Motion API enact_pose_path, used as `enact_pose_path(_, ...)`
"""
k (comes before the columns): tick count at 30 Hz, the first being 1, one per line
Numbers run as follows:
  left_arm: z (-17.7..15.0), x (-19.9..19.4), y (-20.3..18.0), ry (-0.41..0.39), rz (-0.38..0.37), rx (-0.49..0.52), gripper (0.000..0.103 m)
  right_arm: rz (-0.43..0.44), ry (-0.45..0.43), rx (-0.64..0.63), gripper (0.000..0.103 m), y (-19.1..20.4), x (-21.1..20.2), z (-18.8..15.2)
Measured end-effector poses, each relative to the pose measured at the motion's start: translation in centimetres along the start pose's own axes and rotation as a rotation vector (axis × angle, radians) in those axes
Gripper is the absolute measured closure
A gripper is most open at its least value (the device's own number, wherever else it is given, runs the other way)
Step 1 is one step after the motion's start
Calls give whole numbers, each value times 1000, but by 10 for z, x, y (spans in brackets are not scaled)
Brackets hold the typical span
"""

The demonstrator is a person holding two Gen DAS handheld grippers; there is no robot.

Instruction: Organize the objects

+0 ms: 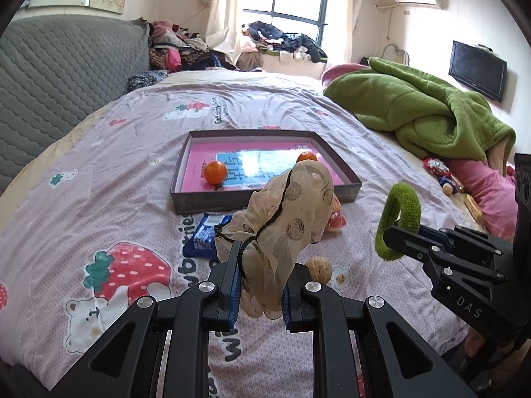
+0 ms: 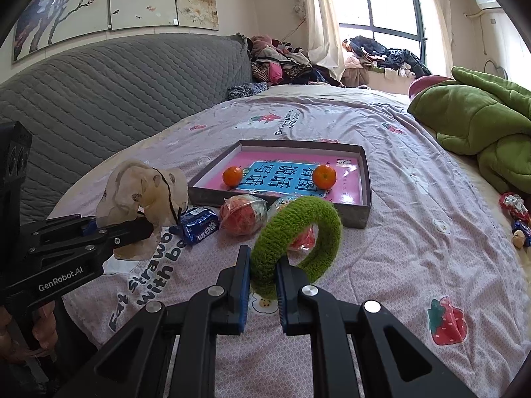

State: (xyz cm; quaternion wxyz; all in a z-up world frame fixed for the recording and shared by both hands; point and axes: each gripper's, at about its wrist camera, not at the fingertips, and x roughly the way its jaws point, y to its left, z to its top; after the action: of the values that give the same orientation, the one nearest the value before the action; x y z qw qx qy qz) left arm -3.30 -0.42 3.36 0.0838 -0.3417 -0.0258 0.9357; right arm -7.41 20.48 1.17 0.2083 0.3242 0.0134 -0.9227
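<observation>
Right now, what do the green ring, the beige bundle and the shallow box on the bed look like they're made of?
Green ring: fuzzy, matte yarn or plush, judging by its nubbly pile; probably a hair scrunchie.
Beige bundle: thin, sheer fabric with printed dots and a dark trim; it crumples softly and light shows through.
Shallow box: likely cardboard, with stiff thin walls, a matte grey outside and a pink printed lining.

The sheer cream scrunchie (image 1: 292, 212) is thin gauzy cloth with a dark cord trim. The green hair ring (image 2: 298, 232) looks fuzzy and matt. The tray (image 2: 363, 179) is matt grey cardboard. The snack wrappers (image 2: 199, 225) shine like glossy plastic. The bedspread (image 1: 132, 152) is soft printed cotton.
</observation>
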Motion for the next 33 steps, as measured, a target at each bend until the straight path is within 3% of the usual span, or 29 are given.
enact_pose_path(33, 79, 29, -3, -83, 30, 23, 83, -13, -65, -63, 89, -2, 23, 77)
